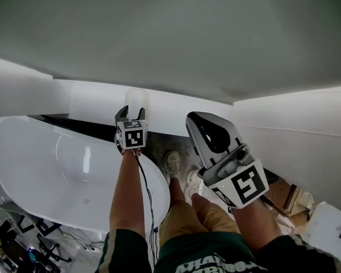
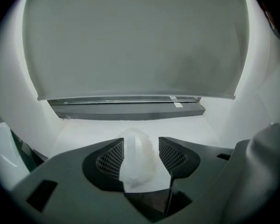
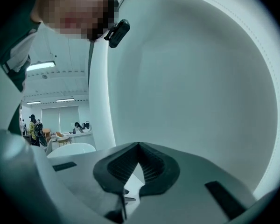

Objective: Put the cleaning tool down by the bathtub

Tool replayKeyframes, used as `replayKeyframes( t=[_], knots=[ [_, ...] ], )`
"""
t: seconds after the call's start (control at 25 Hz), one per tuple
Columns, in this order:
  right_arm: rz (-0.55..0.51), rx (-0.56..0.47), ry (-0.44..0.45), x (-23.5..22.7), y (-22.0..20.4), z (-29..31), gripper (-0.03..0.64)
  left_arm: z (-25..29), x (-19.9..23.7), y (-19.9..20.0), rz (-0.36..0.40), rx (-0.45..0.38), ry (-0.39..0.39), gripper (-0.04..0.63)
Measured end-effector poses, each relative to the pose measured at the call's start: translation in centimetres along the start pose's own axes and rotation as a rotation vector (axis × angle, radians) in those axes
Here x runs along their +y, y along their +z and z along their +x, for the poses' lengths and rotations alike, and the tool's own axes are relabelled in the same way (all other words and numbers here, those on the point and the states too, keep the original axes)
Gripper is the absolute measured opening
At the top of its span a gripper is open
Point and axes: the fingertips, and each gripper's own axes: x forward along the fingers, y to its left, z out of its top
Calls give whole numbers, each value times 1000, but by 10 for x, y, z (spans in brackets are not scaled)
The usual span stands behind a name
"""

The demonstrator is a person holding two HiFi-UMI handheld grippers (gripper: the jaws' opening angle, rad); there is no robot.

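1. Head view: the person stands beside a white bathtub [image 1: 51, 175] that fills the lower left. Their two light shoes [image 1: 173, 164] are on the mottled floor [image 1: 184, 144], just right of the tub's rim.
2. Head view: the left claw [image 1: 132, 114] is held out near the tub's right end, pointing down and away toward the foot of a white wall panel [image 1: 102, 104]. Its two dark jaws stand apart. A pale, half see-through cleaning tool [image 1: 135, 98] shows just past their tips, against the white surface there. Whether it rests on that surface cannot be told from here.
3. Head view: the right claw [image 1: 198, 120] is nearer the camera, at the right, with its jaws drawn together. Its marker cube [image 1: 245, 185] sits at its rear end.
4. Left gripper view: the left claw [image 2: 141, 143] is wide open. The cleaning tool [image 2: 137, 164], a soft-looking white lump, stands upright between the jaws, its top rising above their tips. It lies against the left pad, and a thin bright gap parts it from the right pad, so the pads are not clamped on it. Beyond it are a white ledge [image 2: 130, 125], a dark strip [image 2: 126, 110] and a grey wall [image 2: 135, 41].
5. Right gripper view: the right claw [image 3: 139, 146] is closed. Its pads meet at the tips, leaving only a narrow wedge below with nothing in it. Ahead curves a white wall [image 3: 191, 92]. At the far left is an open room with ceiling lights [image 3: 41, 65] and people [image 3: 35, 127] well away.
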Motion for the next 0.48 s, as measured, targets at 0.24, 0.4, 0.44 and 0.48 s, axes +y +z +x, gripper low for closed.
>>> replayKeyframes(
  t=[0.24,0.4,0.44,0.48],
  knots=[
    [-16,-26,-31,6,14,-30,15,-40,-10,20,6,-72,6,228],
    [-12,-24,-46,6,25,-46,15,-69,-20,32,38,-102,1,206],
    [-16,-34,-50,4,31,-50,15,-78,-24,40,51,-117,1,206],
    [-19,-47,-55,1,37,-55,15,-87,-27,48,60,-133,2,204]
  ],
)
